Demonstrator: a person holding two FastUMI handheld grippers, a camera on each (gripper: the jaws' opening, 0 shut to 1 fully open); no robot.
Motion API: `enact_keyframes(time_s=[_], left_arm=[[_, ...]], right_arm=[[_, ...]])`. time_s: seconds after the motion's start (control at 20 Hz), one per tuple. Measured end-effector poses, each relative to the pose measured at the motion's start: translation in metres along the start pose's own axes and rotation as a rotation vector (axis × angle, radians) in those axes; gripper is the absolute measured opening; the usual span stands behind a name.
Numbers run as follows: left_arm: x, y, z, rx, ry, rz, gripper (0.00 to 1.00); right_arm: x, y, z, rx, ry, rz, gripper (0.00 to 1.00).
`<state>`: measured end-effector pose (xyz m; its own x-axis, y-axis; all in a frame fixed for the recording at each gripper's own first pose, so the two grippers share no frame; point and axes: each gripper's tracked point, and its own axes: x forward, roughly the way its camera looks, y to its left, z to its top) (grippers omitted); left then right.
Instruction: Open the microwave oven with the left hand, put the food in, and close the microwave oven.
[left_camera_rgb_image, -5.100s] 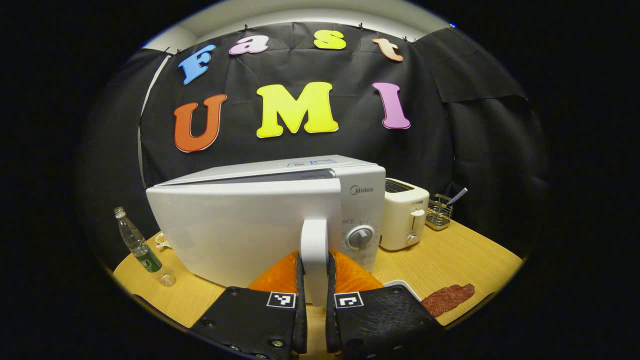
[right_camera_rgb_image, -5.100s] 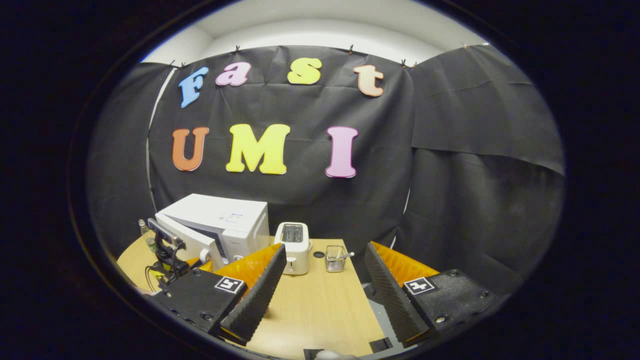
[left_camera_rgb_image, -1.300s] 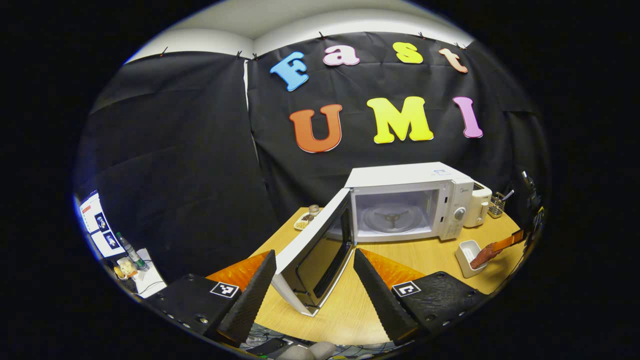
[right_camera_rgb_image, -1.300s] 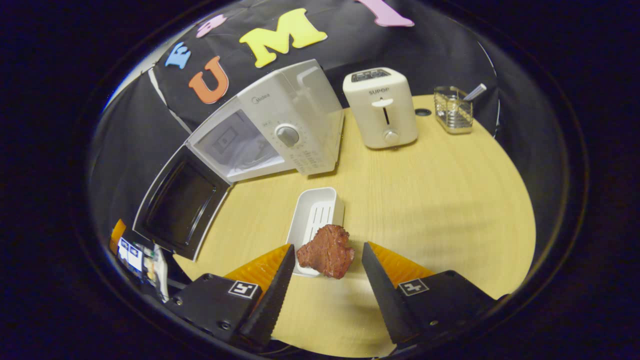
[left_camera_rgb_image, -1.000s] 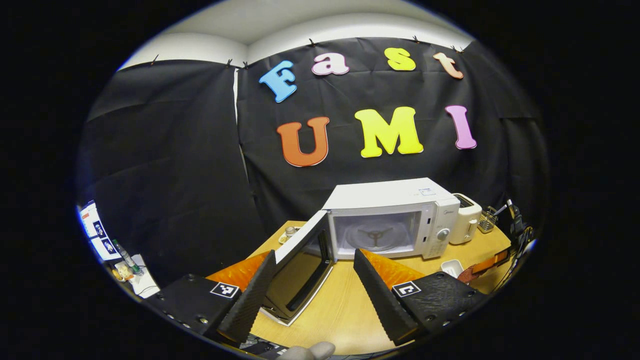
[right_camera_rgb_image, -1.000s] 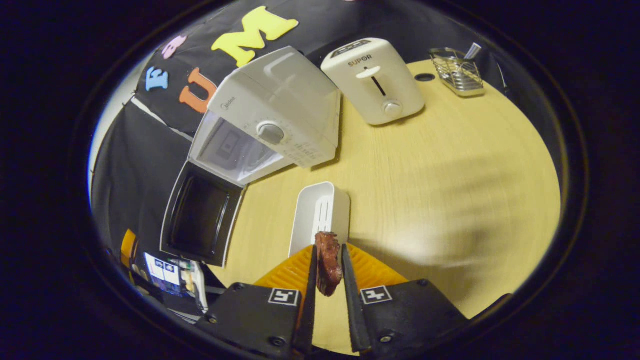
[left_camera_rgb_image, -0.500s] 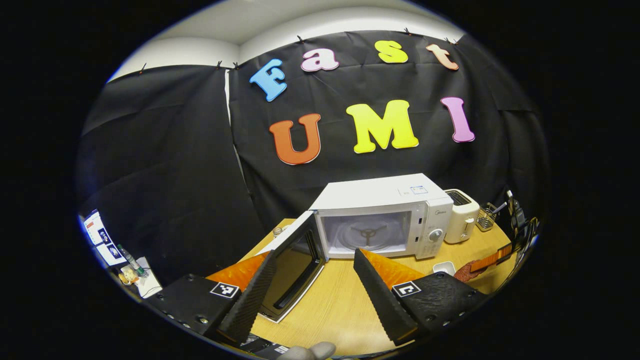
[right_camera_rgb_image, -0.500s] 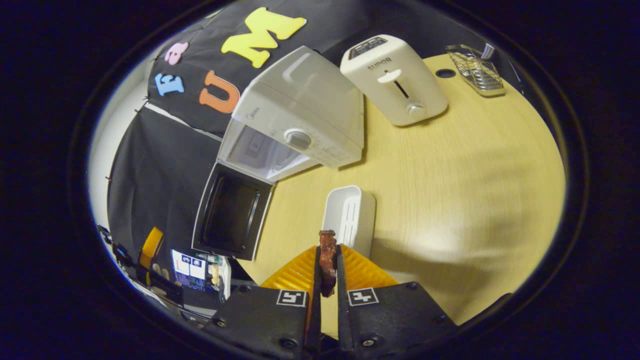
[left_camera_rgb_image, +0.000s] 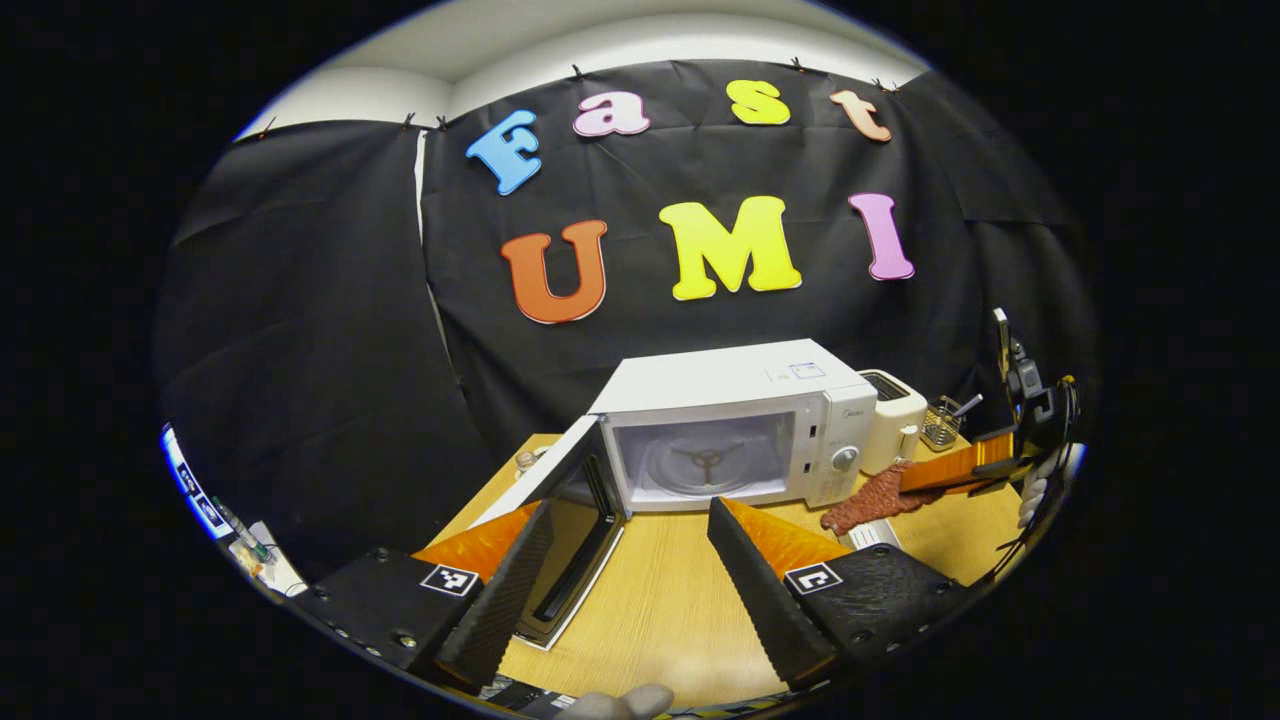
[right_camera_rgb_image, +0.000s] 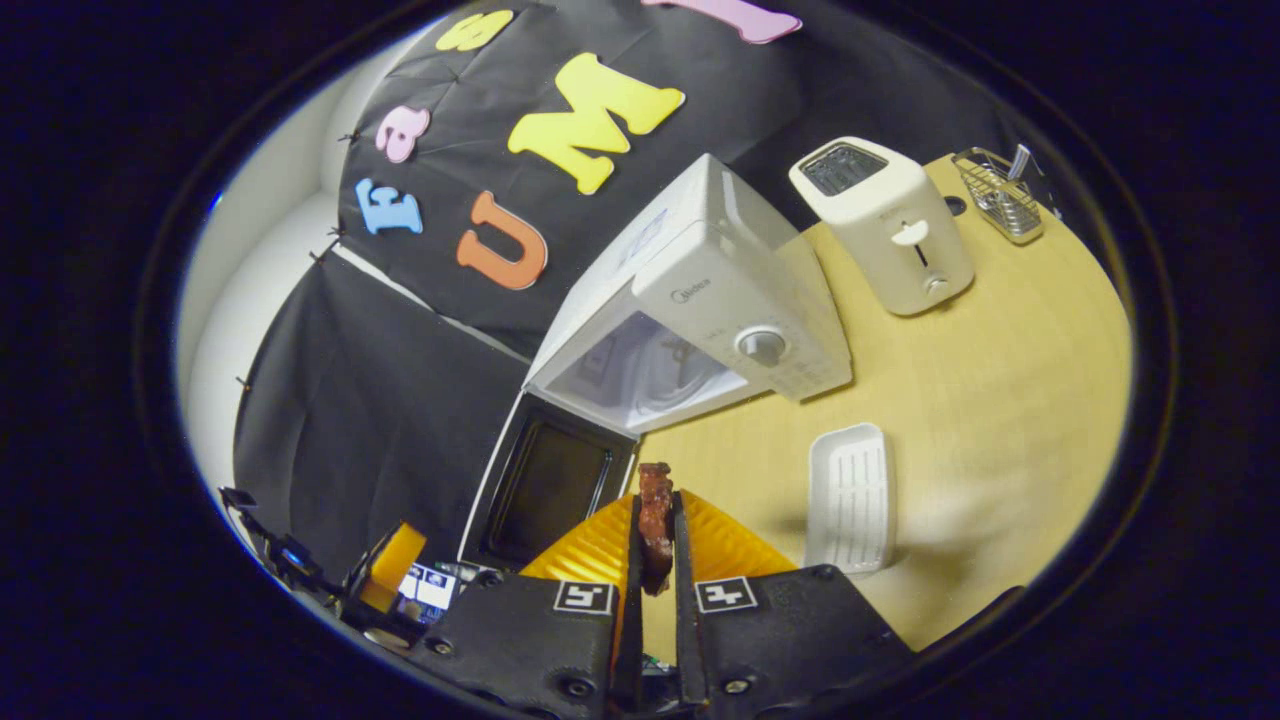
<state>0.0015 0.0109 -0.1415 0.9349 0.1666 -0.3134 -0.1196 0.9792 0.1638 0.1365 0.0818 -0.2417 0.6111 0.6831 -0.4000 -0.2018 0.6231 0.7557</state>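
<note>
Microwave oven stands on the wooden table with its door swung wide to its left, so the cavity and the glass turntable inside are bare to see. In the right gripper view the same oven sits tilted, door hanging open below the cavity.

Food, a reddish-brown slab of meat, is pinched upright between the two fingers of the right gripper, whose jaws are nearly closed, both pressing on it. From the left gripper view the meat hangs in the air off the orange fingers of that right gripper, just in front of the oven's control panel and dial, above a white tray on the table. A gloved hand holds the gripper at the right edge.

The left gripper hovers low over the near edge of the table, jaws spread wide and holding nothing; the open door shows between its fingers.

The white tray lies empty on the table, to the right of the held meat. Just beside the oven stands a cream toaster, and past it a small wire basket.
</note>
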Motion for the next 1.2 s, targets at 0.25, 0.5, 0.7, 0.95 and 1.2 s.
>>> enact_keyframes(time_s=[0.25,0.5,0.7,0.95,1.2], left_arm=[[-0.001,0.025,-0.018,0.051,-0.008,-0.104,0.95],[0.000,0.049,-0.043,0.126,-0.037,-0.144,0.95],[0.003,0.048,-0.066,0.132,-0.029,-0.183,0.95],[0.004,0.065,-0.075,0.125,-0.026,-0.163,0.96],[0.003,0.076,-0.083,0.138,-0.021,-0.152,0.95]], right_arm=[[0.068,0.036,0.000,0.066,-0.239,-0.024,0.16],[0.153,0.044,0.007,0.189,-0.453,-0.034,0.17],[0.210,0.021,0.022,0.257,-0.591,-0.172,0.16],[0.264,0.002,0.035,0.375,-0.652,-0.208,0.17],[0.314,-0.007,0.041,0.403,-0.618,-0.253,0.17]])
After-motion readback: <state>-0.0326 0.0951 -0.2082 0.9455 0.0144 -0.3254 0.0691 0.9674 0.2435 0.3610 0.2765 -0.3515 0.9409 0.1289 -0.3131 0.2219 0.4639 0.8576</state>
